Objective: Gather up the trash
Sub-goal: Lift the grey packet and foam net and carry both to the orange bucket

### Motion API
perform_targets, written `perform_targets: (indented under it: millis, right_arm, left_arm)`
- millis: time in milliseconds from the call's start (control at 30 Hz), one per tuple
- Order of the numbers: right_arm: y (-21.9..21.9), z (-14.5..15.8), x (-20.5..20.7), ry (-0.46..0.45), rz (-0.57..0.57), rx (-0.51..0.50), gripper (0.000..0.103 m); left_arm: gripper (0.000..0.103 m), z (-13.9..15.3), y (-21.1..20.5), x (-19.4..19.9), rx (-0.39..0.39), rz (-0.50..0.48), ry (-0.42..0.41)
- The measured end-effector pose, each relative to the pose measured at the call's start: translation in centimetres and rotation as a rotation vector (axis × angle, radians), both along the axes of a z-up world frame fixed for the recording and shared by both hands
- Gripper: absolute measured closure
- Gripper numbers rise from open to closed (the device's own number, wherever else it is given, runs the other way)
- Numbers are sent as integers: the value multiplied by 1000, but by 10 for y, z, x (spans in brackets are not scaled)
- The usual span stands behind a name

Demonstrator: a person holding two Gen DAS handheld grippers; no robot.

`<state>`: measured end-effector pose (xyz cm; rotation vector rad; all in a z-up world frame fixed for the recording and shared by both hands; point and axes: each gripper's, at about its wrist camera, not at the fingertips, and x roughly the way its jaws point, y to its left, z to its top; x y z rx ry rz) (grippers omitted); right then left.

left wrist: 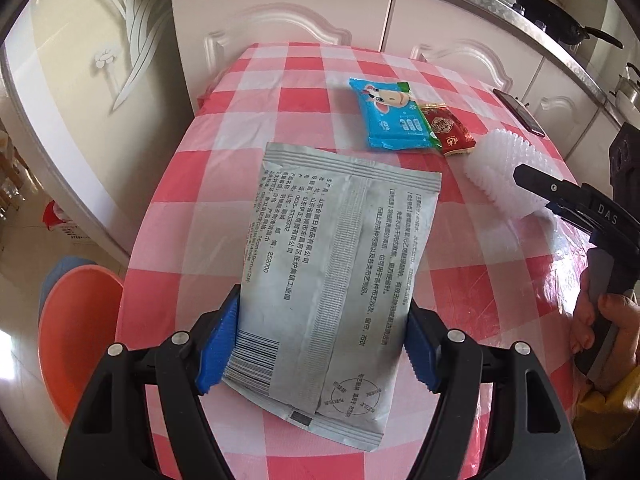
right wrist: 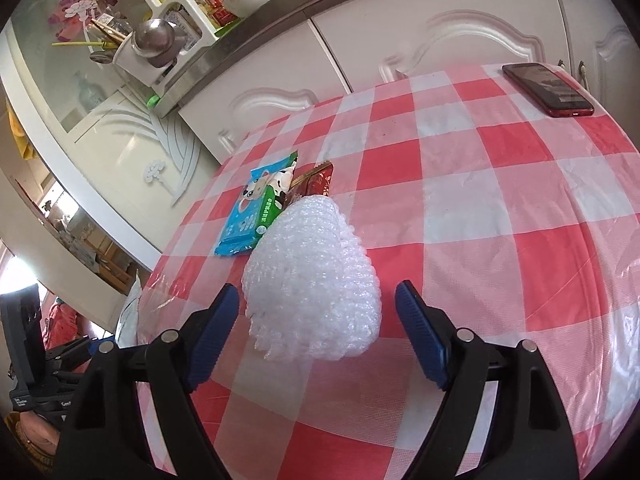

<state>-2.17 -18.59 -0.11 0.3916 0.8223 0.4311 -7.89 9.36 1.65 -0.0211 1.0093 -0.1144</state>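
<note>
My left gripper (left wrist: pixel 320 336) is shut on a silver printed pouch (left wrist: pixel 332 264), its blue pads against both side edges, holding it above the checked tablecloth (left wrist: pixel 224 216). My right gripper (right wrist: pixel 318 336) is open, its jaws standing either side of a white foam net sleeve (right wrist: pixel 312 280) that lies on the table; the sleeve also shows in the left wrist view (left wrist: pixel 504 168). A blue wet-wipe pack (left wrist: pixel 392 120) and a red snack wrapper (left wrist: pixel 452 136) lie further back; both also show in the right wrist view, the pack (right wrist: pixel 248 216) and wrapper (right wrist: pixel 316 184).
A dark red phone (right wrist: pixel 548 88) lies at the table's far right corner. White cabinets (left wrist: pixel 280 16) stand behind the table. An orange basin (left wrist: pixel 76 336) sits on the floor to the left. A counter with kitchenware (right wrist: pixel 160 44) runs behind.
</note>
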Motion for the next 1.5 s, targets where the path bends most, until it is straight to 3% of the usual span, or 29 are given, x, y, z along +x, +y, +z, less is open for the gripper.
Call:
perform_targets:
  millis: [133, 367, 800, 1133, 1500]
  right_arm:
    - [7, 1, -2, -8, 13, -36, 43]
    - [9, -1, 0, 10, 15, -42, 53]
    - [7, 5, -6, -32, -32, -82, 54]
    - [13, 10, -10, -64, -42, -132, 54]
    - [8, 21, -9, -85, -80, -91, 54]
  left_arm:
    - [30, 4, 9, -11, -23, -1, -28]
    - [30, 6, 20, -18, -82, -11, -63]
    - [30, -1, 23, -22, -151, -69, -108]
    - [30, -4, 34, -23, -206, -57, -142]
    - [30, 1, 56, -29, -208, -9, -172]
